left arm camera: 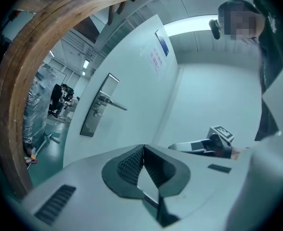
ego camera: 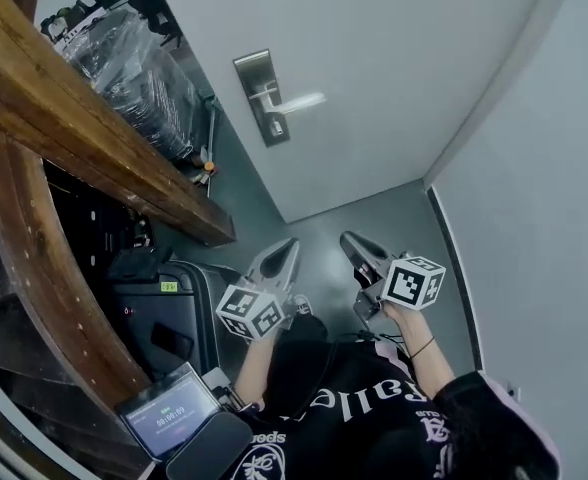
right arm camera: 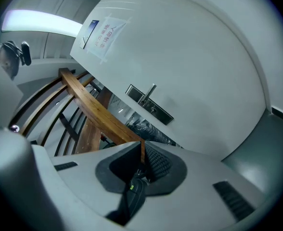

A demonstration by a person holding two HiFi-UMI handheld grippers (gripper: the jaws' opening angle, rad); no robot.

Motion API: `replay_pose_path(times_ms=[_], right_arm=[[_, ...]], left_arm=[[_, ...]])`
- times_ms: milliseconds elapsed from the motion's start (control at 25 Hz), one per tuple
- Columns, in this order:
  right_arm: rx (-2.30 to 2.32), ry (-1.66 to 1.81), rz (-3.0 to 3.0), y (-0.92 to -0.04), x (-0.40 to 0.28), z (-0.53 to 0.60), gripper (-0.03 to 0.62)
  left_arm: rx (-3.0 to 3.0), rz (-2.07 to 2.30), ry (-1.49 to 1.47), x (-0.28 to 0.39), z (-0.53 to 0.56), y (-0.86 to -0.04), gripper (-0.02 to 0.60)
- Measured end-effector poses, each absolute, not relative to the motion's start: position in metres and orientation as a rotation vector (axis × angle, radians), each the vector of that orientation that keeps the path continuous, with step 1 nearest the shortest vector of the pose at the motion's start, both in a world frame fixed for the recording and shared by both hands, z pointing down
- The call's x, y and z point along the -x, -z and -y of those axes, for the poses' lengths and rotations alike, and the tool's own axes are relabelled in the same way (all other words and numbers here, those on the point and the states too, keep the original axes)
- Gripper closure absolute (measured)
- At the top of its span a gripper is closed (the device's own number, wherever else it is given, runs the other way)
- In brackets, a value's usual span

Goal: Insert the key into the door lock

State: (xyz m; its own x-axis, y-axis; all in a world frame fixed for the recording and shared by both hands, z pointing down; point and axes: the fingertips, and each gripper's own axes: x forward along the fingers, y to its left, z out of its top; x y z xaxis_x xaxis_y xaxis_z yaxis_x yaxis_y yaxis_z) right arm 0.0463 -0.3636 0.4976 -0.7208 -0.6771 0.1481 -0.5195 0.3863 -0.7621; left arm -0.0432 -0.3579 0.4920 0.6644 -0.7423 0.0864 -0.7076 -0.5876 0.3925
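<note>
The right gripper (right arm camera: pixel 142 149) has its jaws pressed together on what looks like the key (right arm camera: pixel 135 186). A thin brownish strip stands edge-on between the tips, and a dark rounded part with a small yellow-green mark sits further back in the hollow of the pads. The key is too small to make out in the head view. There the right gripper (ego camera: pixel 351 240) is held low, close to the person's body, with its tips aimed up toward the white door (ego camera: pixel 394 78). The door lock (ego camera: pixel 267 98) is a metal plate with a lever handle, well apart from both grippers, up the door and to their left. In the right gripper view the lock plate (right arm camera: pixel 149 103) lies beyond the jaw tips and just above them, not touching. A wooden handrail (right arm camera: pixel 96 109) runs across between the two. The left gripper (left arm camera: pixel 142 147) has its jaws closed tip to tip with nothing between them. It hangs just beside the right one (left arm camera: pixel 213 143), which shows off to its side. In the head view the left gripper (ego camera: pixel 287 250) also points toward the door, near a dark case (ego camera: pixel 164 318) under the handrail.
</note>
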Motion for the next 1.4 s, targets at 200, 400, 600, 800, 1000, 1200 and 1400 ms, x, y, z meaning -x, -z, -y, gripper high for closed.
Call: replay_pose_path(times_ms=[200, 400, 600, 800, 1000, 1200, 1400], right_arm=[[1.049, 1.270, -2.467, -0.505, -0.099, 0.294, 0.560], [1.021, 1.275, -2.527, -0.516, -0.140, 0.228, 0.562], [0.948, 1.326, -2.615, -0.535, -0.149, 0.174, 0.562], [0.876, 1.362, -2.634, -0.541, -0.140, 0.150, 0.562], [0.867, 1.328, -2.653, -0.535, -0.131, 0.131, 0.562], [0.904, 1.322, -2.648, -0.538, -0.125, 0.105, 0.562], [0.936, 1.351, -2.636, -0.545, -0.093, 0.054, 0.562]], left_arm=[[-2.478, 1.128, 0.123, -0.013, 0.302, -0.497, 0.577], [-2.451, 1.138, 0.106, -0.060, 0.233, -0.509, 0.577], [-2.408, 1.181, 0.024, -0.078, 0.171, -0.520, 0.577], [-2.379, 1.250, -0.007, -0.070, 0.142, -0.517, 0.577], [-2.370, 1.236, -0.025, -0.069, 0.116, -0.519, 0.577], [-2.399, 1.181, -0.036, -0.066, 0.080, -0.519, 0.577], [-2.405, 1.204, -0.058, -0.019, 0.022, -0.522, 0.577]])
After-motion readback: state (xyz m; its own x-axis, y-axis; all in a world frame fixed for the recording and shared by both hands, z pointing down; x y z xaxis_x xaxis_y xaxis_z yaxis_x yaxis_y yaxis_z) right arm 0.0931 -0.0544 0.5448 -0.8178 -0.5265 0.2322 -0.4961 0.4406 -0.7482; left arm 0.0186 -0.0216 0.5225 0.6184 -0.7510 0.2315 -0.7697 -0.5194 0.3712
